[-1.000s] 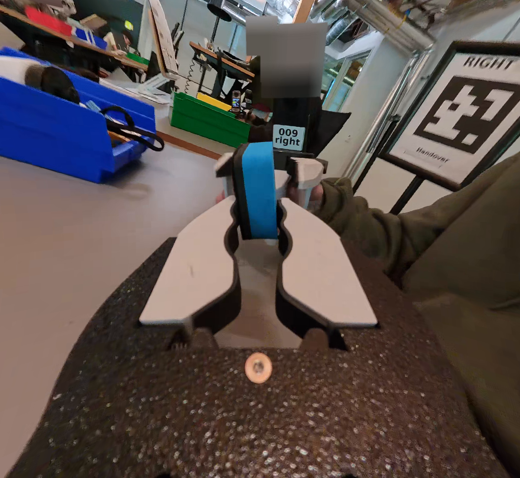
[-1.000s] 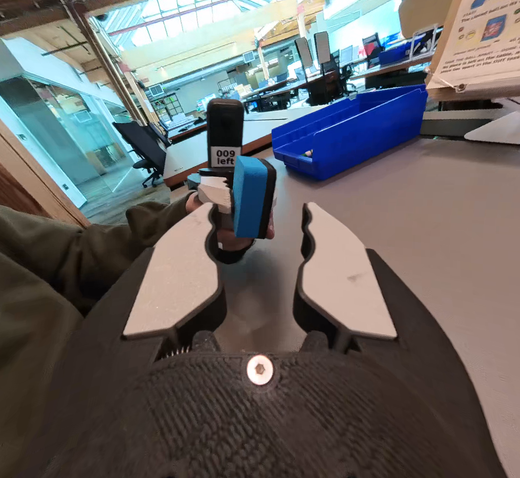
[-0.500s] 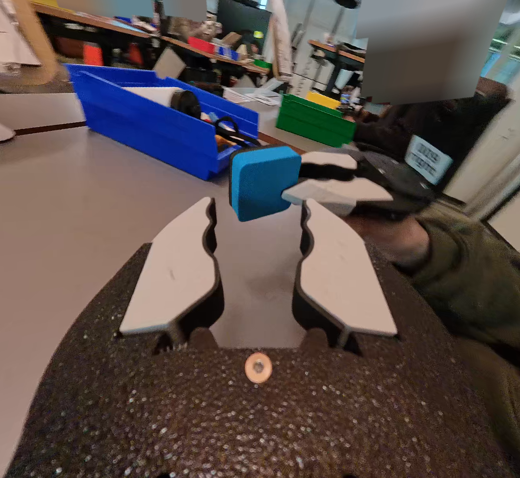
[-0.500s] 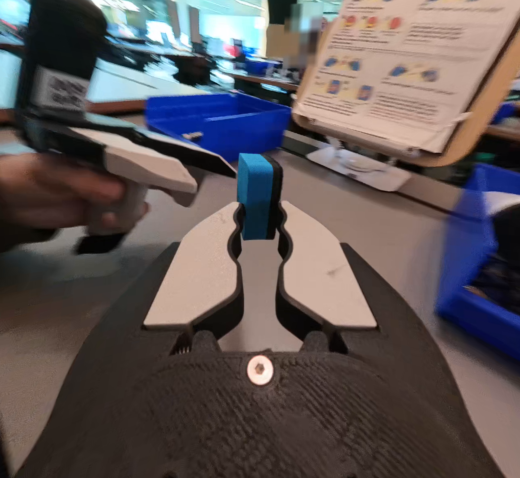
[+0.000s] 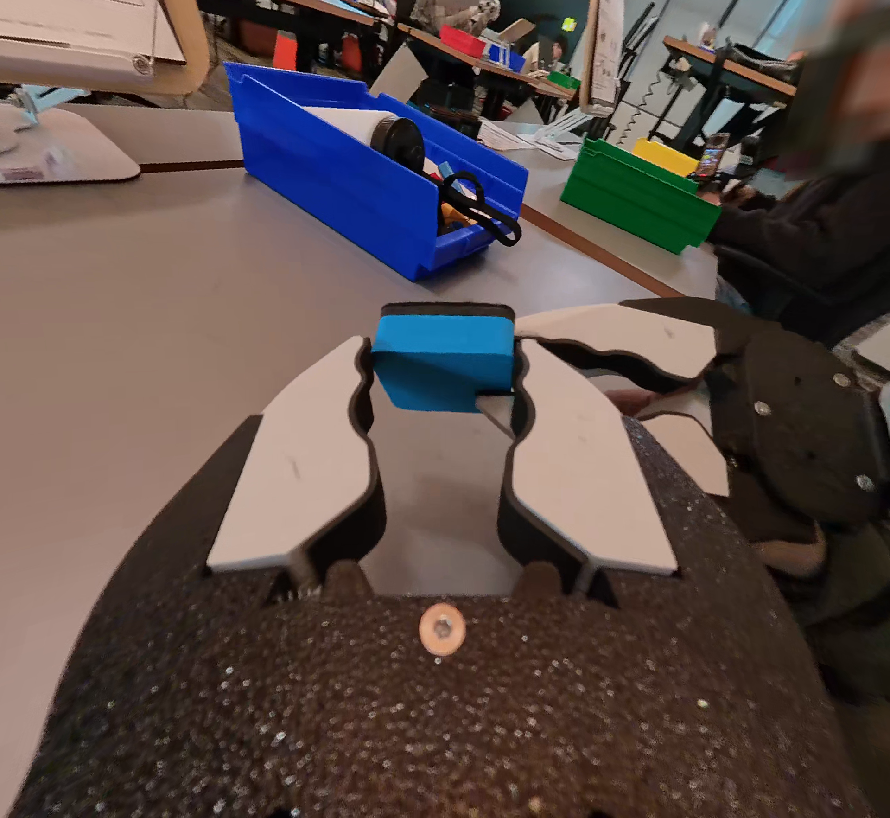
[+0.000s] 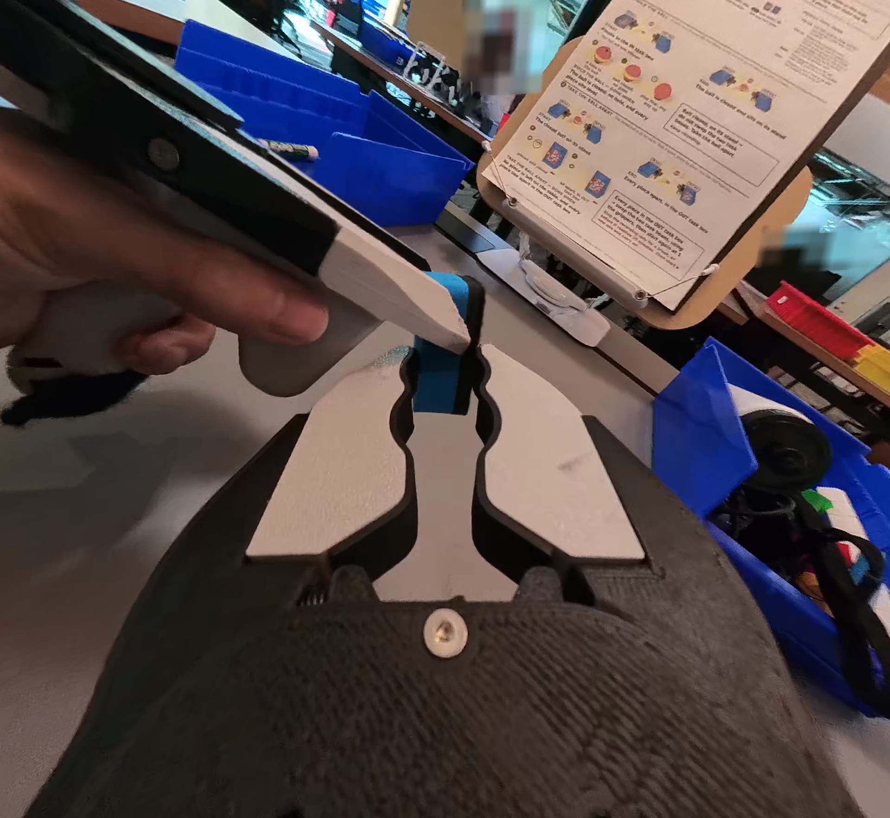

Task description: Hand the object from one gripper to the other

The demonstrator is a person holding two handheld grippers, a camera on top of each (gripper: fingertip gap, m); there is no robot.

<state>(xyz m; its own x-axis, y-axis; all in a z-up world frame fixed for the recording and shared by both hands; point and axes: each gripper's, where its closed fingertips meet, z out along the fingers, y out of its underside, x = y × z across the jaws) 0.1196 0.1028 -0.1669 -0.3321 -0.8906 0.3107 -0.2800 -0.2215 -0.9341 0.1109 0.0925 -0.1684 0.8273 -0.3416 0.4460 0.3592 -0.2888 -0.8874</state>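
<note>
A blue foam block with a black backing (image 5: 443,361) hangs above the grey table (image 5: 144,313). My left gripper (image 5: 442,351) has its fingertips against the block's two short sides. The right gripper's fingers (image 5: 616,332) come in from the right and clamp the block's flat faces. In the right wrist view my right gripper (image 6: 444,356) is shut on the block (image 6: 438,390), which stands on edge between the tips. The left gripper's finger (image 6: 385,284) crosses the block's top from the left, held by a hand (image 6: 144,265).
A blue bin (image 5: 346,188) with a white roll and black cord stands behind the block; it also shows in the right wrist view (image 6: 698,448). A green bin (image 5: 635,202) stands farther right. A second blue bin (image 6: 385,173) and an instruction board on a stand (image 6: 674,120) stand at the back. Only a small space, under 4 cm, lies between the two pairs of fingers.
One second ago the left gripper held the block and the right was open. Half a second ago the right held it alone. Now the left fingers have closed in on its sides.
</note>
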